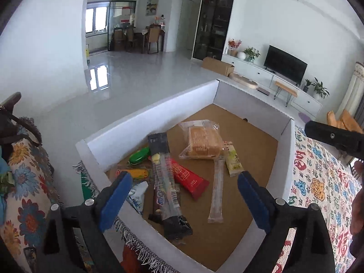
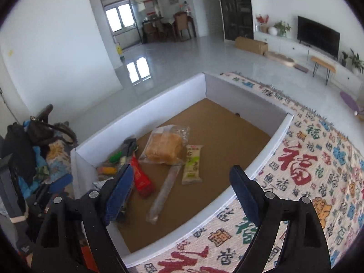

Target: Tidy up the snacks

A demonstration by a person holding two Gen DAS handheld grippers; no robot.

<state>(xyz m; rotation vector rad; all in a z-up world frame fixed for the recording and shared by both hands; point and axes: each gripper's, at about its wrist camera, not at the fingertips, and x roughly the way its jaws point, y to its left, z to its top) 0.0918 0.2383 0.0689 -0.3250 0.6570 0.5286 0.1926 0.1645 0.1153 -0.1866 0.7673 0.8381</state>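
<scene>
The snacks lay loose in a shallow white-walled box with a brown cardboard floor, set on a patterned cloth printed with red, blue and green characters. Most were crowded toward the box's left corner. A clear bag of sliced bread sat near the middle, with a pale green-and-cream packet just beside it on the right. A long clear stick pack ran from under the bread's near edge toward me. A red packet lay to the left of that, partly under a long dark-ended wrapper that stretched across the pile. Against the left wall I saw a green wrapped sweet, a yellow-orange packet and a blue-and-white packet.

I had the left gripper angled down over the near-left part of the box, its blue pads spread wide with nothing between them. The right gripper pointed down over the box's near wall, jaws equally wide and empty. In the left wrist view its black finger showed at the right edge.
</scene>
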